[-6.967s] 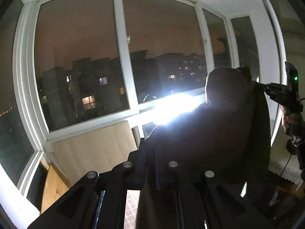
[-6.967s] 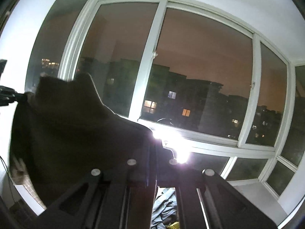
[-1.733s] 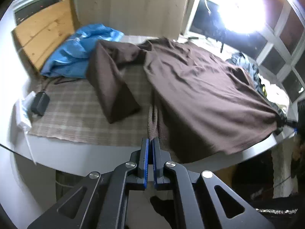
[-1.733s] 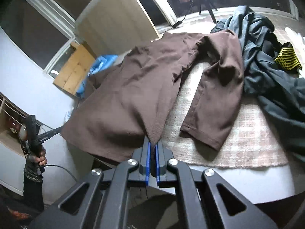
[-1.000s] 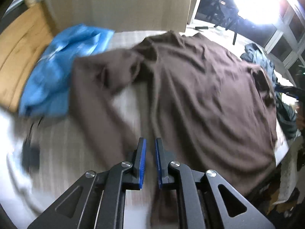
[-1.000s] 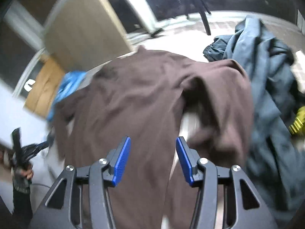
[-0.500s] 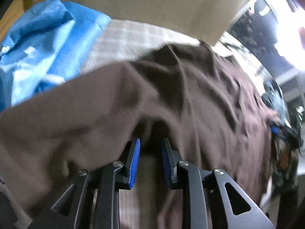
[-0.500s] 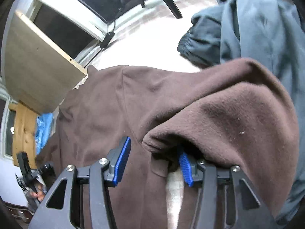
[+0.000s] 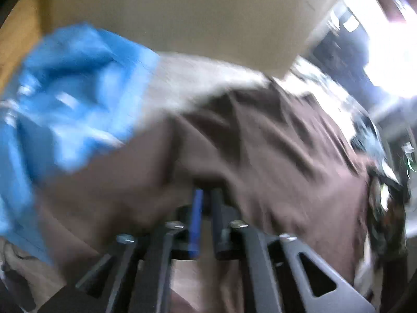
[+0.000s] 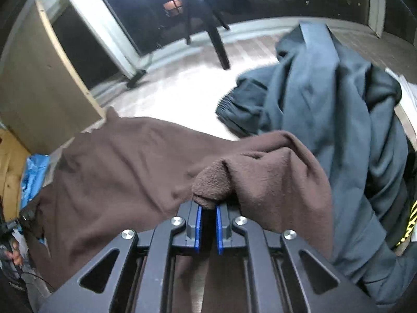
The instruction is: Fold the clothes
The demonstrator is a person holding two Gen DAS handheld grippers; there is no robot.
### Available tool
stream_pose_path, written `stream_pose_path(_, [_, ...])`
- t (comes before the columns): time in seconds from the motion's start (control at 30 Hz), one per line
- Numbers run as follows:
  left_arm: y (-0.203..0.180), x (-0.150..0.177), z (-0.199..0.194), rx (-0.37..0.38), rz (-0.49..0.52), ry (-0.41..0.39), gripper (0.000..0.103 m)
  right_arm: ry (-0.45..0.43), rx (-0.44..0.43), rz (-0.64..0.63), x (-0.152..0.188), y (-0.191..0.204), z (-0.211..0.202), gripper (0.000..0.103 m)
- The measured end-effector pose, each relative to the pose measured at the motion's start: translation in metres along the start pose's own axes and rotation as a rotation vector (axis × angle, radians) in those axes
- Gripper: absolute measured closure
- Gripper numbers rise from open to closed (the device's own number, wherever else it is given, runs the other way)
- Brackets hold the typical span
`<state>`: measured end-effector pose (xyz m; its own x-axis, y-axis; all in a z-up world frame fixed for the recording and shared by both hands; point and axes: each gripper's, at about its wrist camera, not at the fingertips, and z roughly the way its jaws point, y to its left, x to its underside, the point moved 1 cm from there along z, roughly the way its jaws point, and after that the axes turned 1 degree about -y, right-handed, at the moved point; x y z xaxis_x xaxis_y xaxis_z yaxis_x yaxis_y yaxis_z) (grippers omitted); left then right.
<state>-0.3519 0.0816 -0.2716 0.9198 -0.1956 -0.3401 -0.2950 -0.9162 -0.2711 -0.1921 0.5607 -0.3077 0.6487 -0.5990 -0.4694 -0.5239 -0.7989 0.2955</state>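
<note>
A brown sweater [image 10: 125,156] lies spread over the table. My right gripper [image 10: 208,208] is at its right sleeve, and its jaws are closing, with the blue pads pressing a thick fleecy fold [image 10: 211,187]. The left wrist view is blurred. There my left gripper [image 9: 206,195] is nosed into the sweater [image 9: 273,143] beside a blue garment [image 9: 73,91]. Its jaws are opening with a narrow gap, and brown cloth bunches over the tips. The left gripper [image 10: 26,216] also shows at the sweater's far end, held by a hand.
A dark grey-blue garment [image 10: 338,104] is heaped right of the sleeve, with something yellow and black [image 10: 411,219] under it. A light wooden panel [image 10: 39,78] stands behind the table. Black tripod legs [image 10: 219,44] rest on the checked cover [image 10: 182,83] near the window.
Both grippers let go of the hem and went forward over the sweater. The right jaws came from wide apart to shut on the sleeve fold. The left gripper pushed in close by the blue garment.
</note>
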Motion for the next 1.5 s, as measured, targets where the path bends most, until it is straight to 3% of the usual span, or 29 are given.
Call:
stream_pose_path(0.1, [-0.013,0.004,0.019,-0.043,0.002,0.032,0.068,0.014,0.013,-0.023,-0.001,0.003,-0.003,0.093])
stream_pose_path(0.27, [0.010,-0.015,0.030,-0.003,-0.180,-0.022,0.066,0.026,0.029,-0.045,0.005,0.002,-0.001,0.093])
stream_pose_path(0.3, [0.014,-0.017,0.033,0.001,-0.203,-0.033,0.071,0.027,0.031,-0.046,0.006,0.001,-0.001,0.093])
stream_pose_path(0.33, [0.015,-0.018,0.036,-0.015,-0.193,-0.035,0.095,0.027,0.036,-0.051,0.007,0.000,-0.001,0.093])
stream_pose_path(0.37, [0.016,-0.018,0.039,-0.035,-0.173,-0.033,0.100,0.027,0.043,-0.056,0.008,-0.002,0.000,0.094])
stream_pose_path(0.43, [0.021,-0.012,0.034,-0.054,-0.186,-0.054,0.101,0.027,0.035,-0.036,0.009,-0.009,-0.001,0.094])
stream_pose_path(0.53, [0.031,-0.005,0.002,-0.139,-0.179,-0.152,0.101,-0.014,0.025,-0.003,0.007,-0.017,-0.013,0.095])
stream_pose_path(0.6, [0.036,-0.002,-0.006,-0.187,-0.154,-0.185,0.101,-0.061,0.091,-0.018,0.007,-0.020,-0.017,0.096])
stream_pose_path(0.67, [0.040,-0.001,0.016,-0.212,-0.129,-0.111,0.101,-0.032,0.135,-0.030,0.011,-0.025,-0.003,0.096])
stream_pose_path(0.73, [0.042,-0.001,0.024,-0.156,-0.151,-0.063,0.100,0.017,0.132,-0.014,0.015,-0.030,0.011,0.096])
stream_pose_path(0.9, [0.027,0.013,-0.037,0.026,-0.114,-0.102,0.093,0.052,-0.011,0.006,0.014,-0.030,-0.023,0.094])
stream_pose_path(1.07, [0.014,0.072,-0.135,0.032,-0.007,-0.153,0.090,0.089,-0.156,-0.064,0.029,-0.015,-0.100,0.094])
stream_pose_path(1.17, [0.006,0.122,-0.181,-0.018,0.028,-0.162,0.082,0.096,-0.157,-0.163,0.067,-0.006,-0.151,0.086])
stream_pose_path(1.2, [0.006,0.137,-0.185,-0.033,0.030,-0.163,0.075,0.098,-0.157,-0.197,0.083,-0.004,-0.167,0.083])
stream_pose_path(1.3, [0.006,0.196,-0.182,-0.028,0.009,-0.117,0.072,0.121,-0.139,-0.272,0.145,-0.003,-0.196,0.073])
stream_pose_path(1.37, [0.003,0.234,-0.160,0.005,-0.016,-0.075,0.072,0.148,-0.079,-0.289,0.194,-0.006,-0.189,0.073])
stream_pose_path(1.5, [-0.010,0.285,-0.115,0.055,-0.024,0.010,0.074,0.261,-0.050,-0.226,0.261,-0.018,-0.150,0.073])
